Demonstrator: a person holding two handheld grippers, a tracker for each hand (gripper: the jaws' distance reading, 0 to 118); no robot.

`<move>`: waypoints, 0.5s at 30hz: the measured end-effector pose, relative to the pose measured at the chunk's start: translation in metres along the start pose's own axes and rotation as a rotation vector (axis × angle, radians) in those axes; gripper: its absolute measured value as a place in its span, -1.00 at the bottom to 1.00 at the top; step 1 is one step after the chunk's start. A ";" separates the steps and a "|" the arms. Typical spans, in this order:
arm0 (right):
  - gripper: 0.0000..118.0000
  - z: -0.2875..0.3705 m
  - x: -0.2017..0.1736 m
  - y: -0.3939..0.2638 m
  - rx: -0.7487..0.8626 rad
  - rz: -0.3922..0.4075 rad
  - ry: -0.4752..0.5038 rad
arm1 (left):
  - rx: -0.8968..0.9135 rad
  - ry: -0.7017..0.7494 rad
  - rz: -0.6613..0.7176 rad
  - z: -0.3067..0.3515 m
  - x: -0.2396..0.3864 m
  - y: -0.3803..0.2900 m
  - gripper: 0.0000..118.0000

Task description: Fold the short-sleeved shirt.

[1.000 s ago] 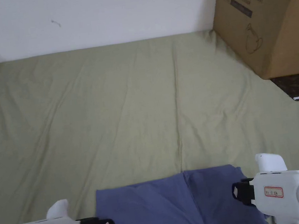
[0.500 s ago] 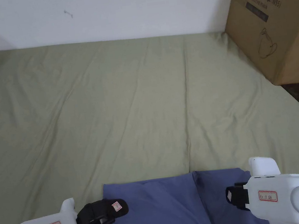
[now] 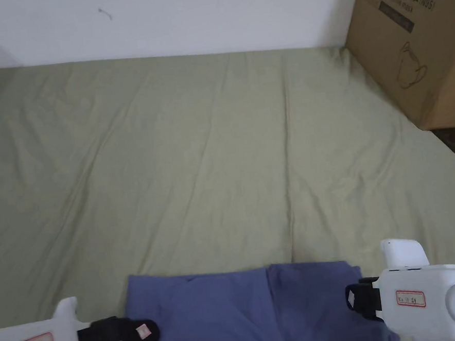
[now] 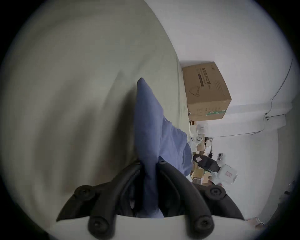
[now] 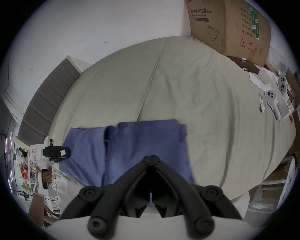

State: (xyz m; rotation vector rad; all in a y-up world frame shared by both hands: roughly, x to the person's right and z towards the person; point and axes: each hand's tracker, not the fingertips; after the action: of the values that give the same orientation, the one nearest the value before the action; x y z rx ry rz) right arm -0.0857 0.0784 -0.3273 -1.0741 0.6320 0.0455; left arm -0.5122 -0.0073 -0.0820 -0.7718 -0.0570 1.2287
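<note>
Soft, even indoor light fills the head view, with faint shading in the creases of the green bedsheet (image 3: 193,157) and no glare. Both gripper views are round fisheye pictures with black corners and bent edges. The left gripper view is dim and smeared by motion blur across the sheet; the right gripper view is brighter, slightly blurred at the blue shirt (image 5: 129,146) edge.

I see an olive-green bedsheet (image 3: 193,157), creased, against a white wall (image 3: 201,10). Large cardboard box (image 3: 422,35) at far right corner; two white handheld controllers (image 5: 276,95) near its right edge.
</note>
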 end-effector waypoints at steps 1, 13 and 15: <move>-1.00 0.000 0.000 0.000 -0.001 -0.001 0.003 | 0.018 0.028 0.002 0.012 0.000 0.005 -0.85; -1.00 -0.009 -0.003 -0.008 -0.022 -0.010 0.018 | 0.084 0.218 -0.065 0.077 0.018 0.013 -0.85; -1.00 -0.008 -0.004 -0.008 -0.026 0.003 0.021 | 0.094 0.249 -0.085 0.076 0.038 0.009 -0.85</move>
State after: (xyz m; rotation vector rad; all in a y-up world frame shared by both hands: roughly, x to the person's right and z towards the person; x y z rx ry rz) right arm -0.0900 0.0688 -0.3212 -1.0997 0.6530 0.0448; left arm -0.5381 0.0643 -0.0438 -0.8265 0.1686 1.0400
